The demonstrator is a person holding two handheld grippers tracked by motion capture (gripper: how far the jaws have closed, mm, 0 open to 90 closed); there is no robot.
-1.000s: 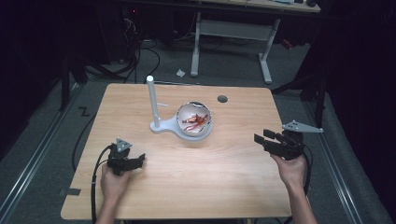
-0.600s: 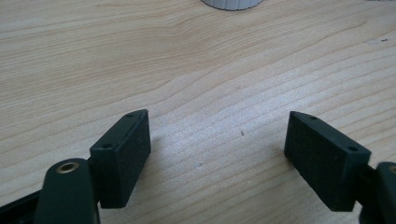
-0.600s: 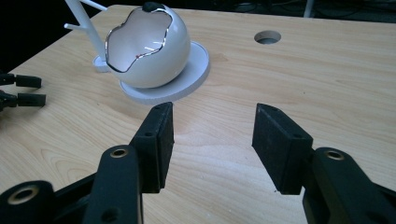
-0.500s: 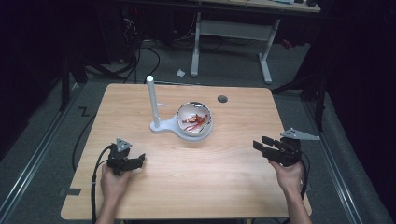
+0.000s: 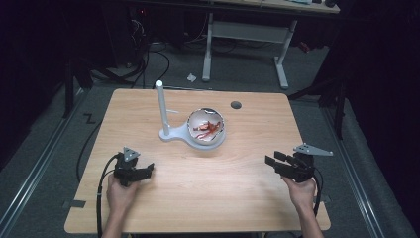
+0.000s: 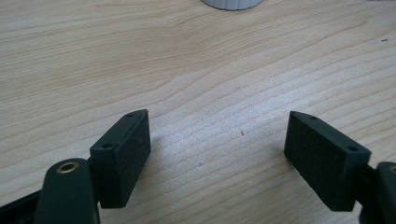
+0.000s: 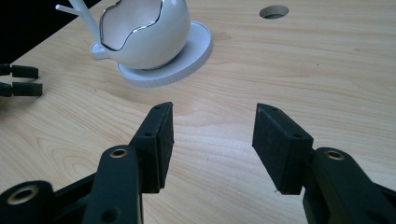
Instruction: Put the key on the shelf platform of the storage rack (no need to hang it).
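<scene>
At table centre, high view: white egg-shaped ceramic bowl with jagged silver rim [image 5: 206, 127], red pieces inside, seated on round white stand base [image 5: 177, 134].
Post: white upright rod [image 5: 161, 106] rises from the base's left end.
Table: light wooden tabletop [image 5: 237, 188]; round hole [image 5: 236, 105] upper right of the bowl.
Left gripper [image 5: 142, 171]: lower left of frame, jaws wide apart, nothing between them, bare wood beneath.
Right gripper [image 5: 273, 161]: lower right of frame, jaws parted, empty, pointing toward the bowl, well apart from it.
</scene>
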